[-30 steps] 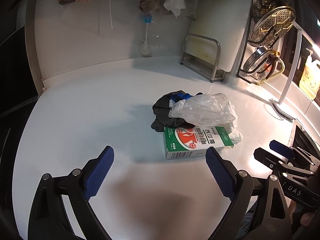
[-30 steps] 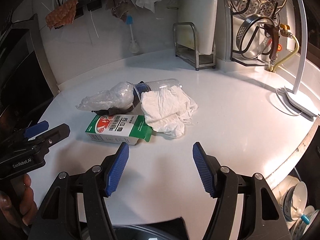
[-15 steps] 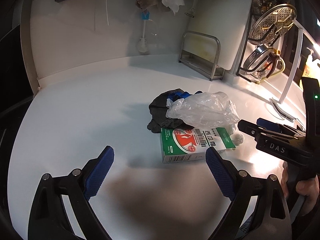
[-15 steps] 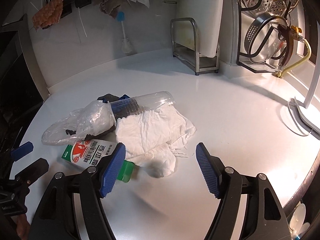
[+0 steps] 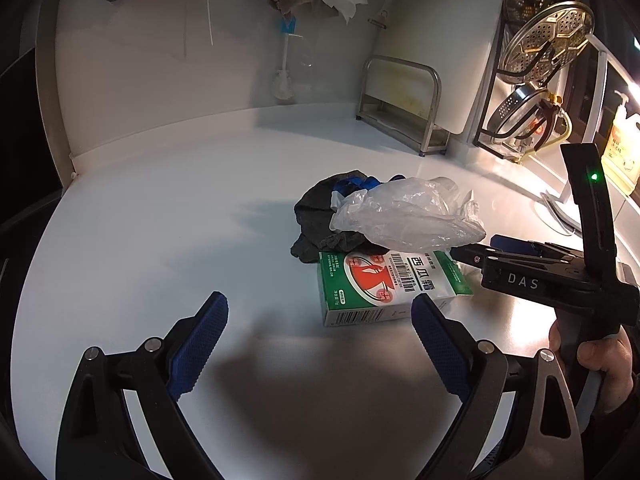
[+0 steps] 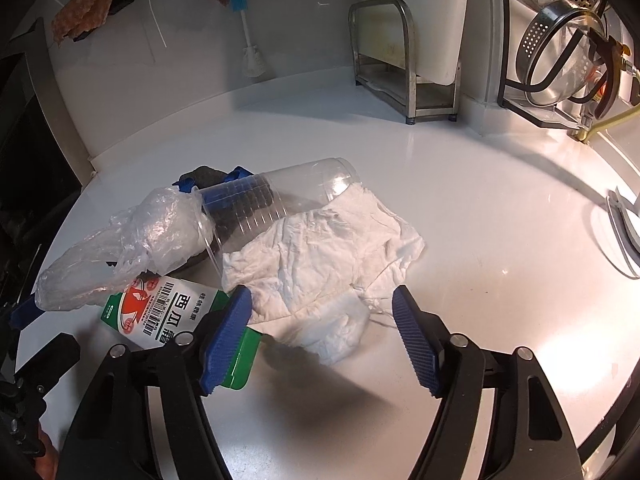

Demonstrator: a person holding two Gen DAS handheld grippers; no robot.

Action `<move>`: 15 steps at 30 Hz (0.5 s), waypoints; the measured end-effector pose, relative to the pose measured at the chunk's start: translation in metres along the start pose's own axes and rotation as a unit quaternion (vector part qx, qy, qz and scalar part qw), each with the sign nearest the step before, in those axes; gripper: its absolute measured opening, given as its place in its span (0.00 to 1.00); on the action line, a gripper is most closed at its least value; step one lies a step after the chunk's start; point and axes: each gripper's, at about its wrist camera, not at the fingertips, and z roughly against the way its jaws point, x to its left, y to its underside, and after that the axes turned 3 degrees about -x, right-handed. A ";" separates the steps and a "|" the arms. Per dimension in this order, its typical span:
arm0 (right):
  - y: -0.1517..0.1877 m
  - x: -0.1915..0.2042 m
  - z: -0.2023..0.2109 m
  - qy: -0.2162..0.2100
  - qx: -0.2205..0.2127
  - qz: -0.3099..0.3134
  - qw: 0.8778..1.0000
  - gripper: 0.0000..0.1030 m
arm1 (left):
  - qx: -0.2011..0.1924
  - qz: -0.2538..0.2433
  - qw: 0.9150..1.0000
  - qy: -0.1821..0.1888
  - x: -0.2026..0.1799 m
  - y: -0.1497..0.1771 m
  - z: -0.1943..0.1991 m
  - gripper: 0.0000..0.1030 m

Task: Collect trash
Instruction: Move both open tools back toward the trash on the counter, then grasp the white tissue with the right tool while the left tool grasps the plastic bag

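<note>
My right gripper [image 6: 320, 322] has just been closing a little, yet its blue pads stand apart over the near edge of the crumpled white paper towel [image 6: 320, 256], not pressing it. My left gripper [image 5: 318, 320] gapes empty short of the green-and-white cardboard box [image 5: 384, 284]. Beyond lie a clear plastic bag [image 6: 132, 240], a transparent plastic cup [image 6: 280, 196] and a dark cloth [image 5: 320, 216] on the white countertop [image 5: 160, 220].
</note>
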 end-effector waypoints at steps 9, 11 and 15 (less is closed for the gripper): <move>0.005 0.007 0.000 0.007 0.009 0.019 1.000 0.10 | 0.001 -0.001 1.000 0.000 -0.006 0.001 -0.001 0.88; 0.006 0.006 0.003 0.005 0.006 0.015 1.000 0.08 | 0.000 -0.002 1.000 0.002 -0.009 0.002 0.001 0.88; 0.008 0.001 0.015 -0.002 -0.013 -0.003 1.000 0.07 | -0.010 -0.005 1.000 0.006 -0.013 0.002 0.009 0.88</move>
